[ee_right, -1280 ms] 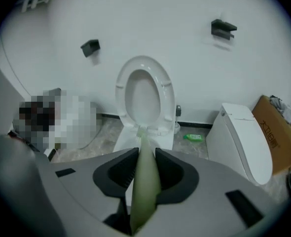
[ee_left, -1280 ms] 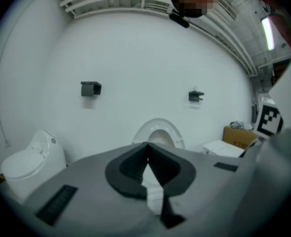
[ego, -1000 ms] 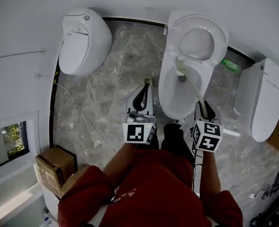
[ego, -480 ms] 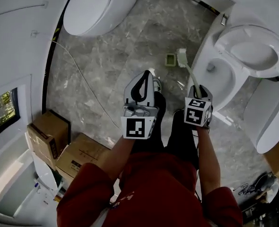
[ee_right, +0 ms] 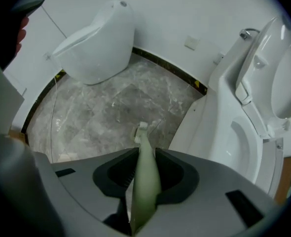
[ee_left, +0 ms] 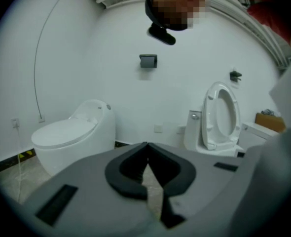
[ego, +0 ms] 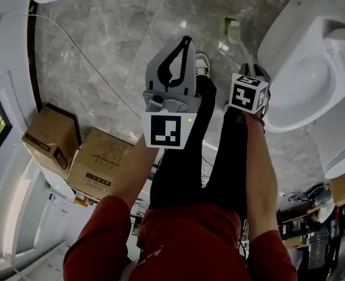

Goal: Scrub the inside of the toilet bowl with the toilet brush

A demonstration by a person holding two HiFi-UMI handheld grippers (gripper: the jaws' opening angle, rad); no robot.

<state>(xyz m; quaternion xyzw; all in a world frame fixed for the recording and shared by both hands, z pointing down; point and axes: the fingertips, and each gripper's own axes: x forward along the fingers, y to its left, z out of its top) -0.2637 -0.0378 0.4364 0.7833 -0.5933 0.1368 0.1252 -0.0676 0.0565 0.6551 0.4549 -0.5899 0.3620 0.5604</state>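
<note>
Right gripper (ee_right: 145, 153): fingers clamped on the pale green handle of the toilet brush (ee_right: 146, 179), bristle head low over the grey marble floor (ee_right: 111, 107), outside and beside the toilet bowl (ee_right: 239, 149). Left gripper (ee_left: 146, 145): fingers closed tip to tip. Cardboard boxes (ego: 96, 164): label print illegible.

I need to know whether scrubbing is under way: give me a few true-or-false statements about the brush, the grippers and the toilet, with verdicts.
1. The right gripper is shut on the toilet brush. True.
2. The brush head is inside the toilet. False: it hangs over the floor beside the toilet.
3. The left gripper holds a cloth. False: it is shut and empty.
4. The toilet seat is raised. True.
</note>
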